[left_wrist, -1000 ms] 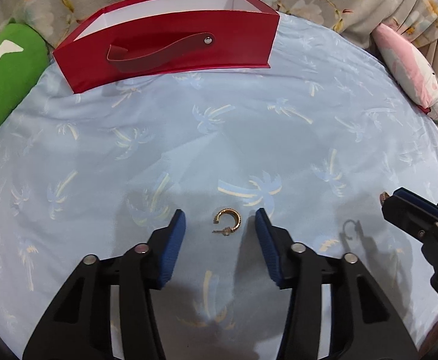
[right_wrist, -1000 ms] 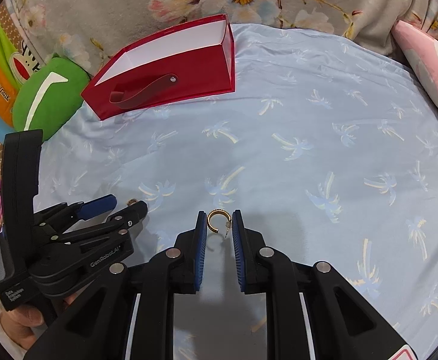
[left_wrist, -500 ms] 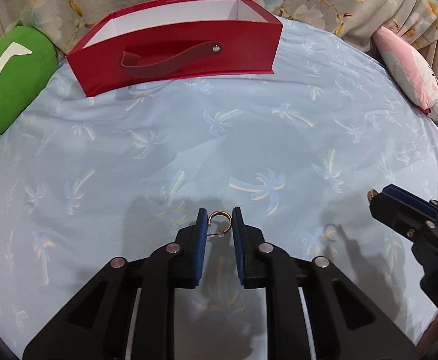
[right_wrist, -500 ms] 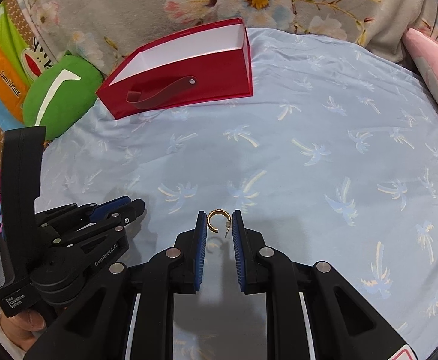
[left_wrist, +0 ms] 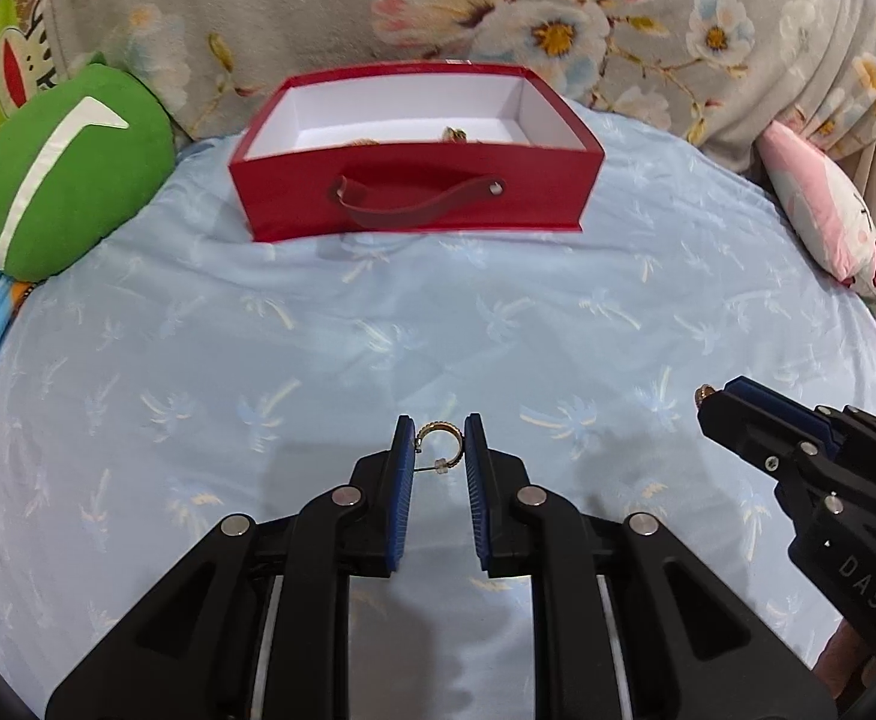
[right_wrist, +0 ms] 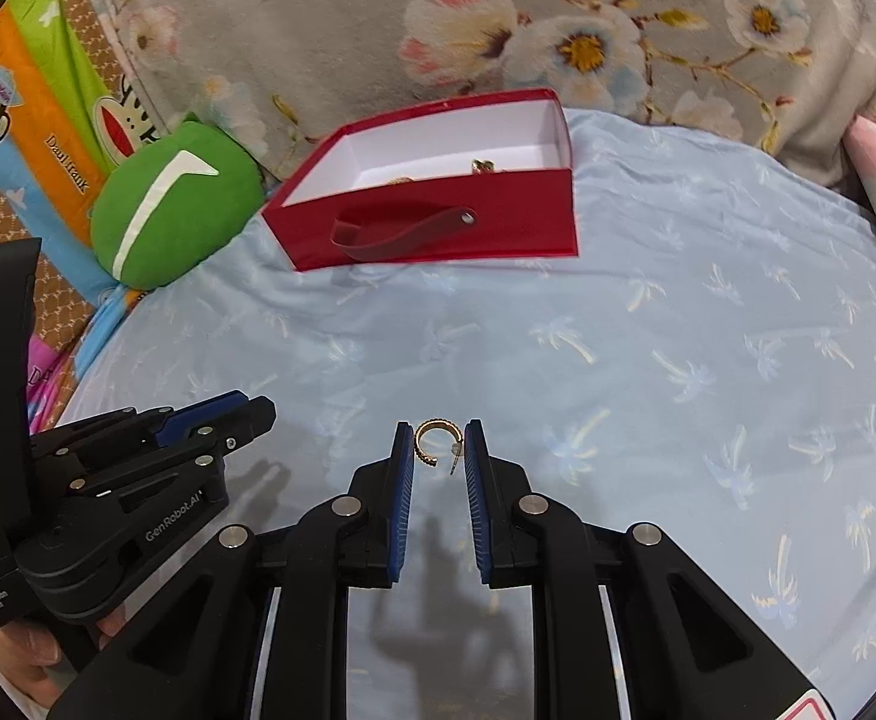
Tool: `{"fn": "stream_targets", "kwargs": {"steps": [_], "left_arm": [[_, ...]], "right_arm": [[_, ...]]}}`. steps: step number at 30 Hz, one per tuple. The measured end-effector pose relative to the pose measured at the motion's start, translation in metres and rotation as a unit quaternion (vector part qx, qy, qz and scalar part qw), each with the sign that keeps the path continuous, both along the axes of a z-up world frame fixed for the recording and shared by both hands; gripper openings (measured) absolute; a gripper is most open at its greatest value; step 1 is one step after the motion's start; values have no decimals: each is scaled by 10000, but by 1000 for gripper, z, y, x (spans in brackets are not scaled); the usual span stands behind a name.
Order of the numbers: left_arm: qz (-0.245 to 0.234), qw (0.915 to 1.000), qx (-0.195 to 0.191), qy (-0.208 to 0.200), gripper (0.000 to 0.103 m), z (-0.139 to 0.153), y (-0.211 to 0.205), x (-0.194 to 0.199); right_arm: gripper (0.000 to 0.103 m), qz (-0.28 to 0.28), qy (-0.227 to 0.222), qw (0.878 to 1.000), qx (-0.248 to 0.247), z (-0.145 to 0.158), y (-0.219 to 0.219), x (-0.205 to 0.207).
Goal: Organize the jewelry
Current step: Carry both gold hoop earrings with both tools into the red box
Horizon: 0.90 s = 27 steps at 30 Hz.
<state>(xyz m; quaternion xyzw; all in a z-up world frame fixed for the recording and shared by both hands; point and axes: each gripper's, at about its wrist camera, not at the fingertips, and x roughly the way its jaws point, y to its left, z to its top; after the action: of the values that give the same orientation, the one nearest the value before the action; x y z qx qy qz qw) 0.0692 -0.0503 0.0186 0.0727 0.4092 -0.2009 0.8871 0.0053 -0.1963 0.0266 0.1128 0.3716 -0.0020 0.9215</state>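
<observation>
My left gripper (left_wrist: 438,438) is shut on a gold hoop earring (left_wrist: 436,429) and holds it above the blue bedsheet. My right gripper (right_wrist: 436,441) is shut on a second gold hoop earring (right_wrist: 429,438), also lifted. The right gripper shows at the right of the left wrist view (left_wrist: 798,444), and the left gripper at the left of the right wrist view (right_wrist: 198,438). A red box (left_wrist: 414,204) with a white inside and a strap handle stands open at the far side; it also shows in the right wrist view (right_wrist: 438,228). Gold jewelry pieces (right_wrist: 483,167) lie inside it.
A green round cushion (left_wrist: 66,174) lies left of the box. A pink pillow (left_wrist: 822,222) lies at the far right. A floral blanket (left_wrist: 498,18) rises behind the box. The blue palm-print sheet (left_wrist: 378,330) stretches between the grippers and the box.
My left gripper closed on the earring that lay on the sheet and lifted it. Both grippers rose and tilted up, so the box's inside now shows.
</observation>
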Motion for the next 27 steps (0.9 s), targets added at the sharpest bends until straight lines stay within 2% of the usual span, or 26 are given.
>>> {"fn": "stream_targets", "kwargs": {"steps": [8,17,22,27], "left_arm": [[273,9987,-186,-400,16,39,29,14],[556,9930,-314,-996,16,87,50,55],[602,9895,-312,-1278,16,108,46,87],[616,9885,-291,-1347,16,115,34,128]], "right_arm": [[16,134,-413,9989,-150,35,10,18],[16,250,-911,9951,-296,81,6,59],[16,294,-1042,9939,-234,98,-2,97],[16,293,-1031,9940,-204,106,-13,143]]}}
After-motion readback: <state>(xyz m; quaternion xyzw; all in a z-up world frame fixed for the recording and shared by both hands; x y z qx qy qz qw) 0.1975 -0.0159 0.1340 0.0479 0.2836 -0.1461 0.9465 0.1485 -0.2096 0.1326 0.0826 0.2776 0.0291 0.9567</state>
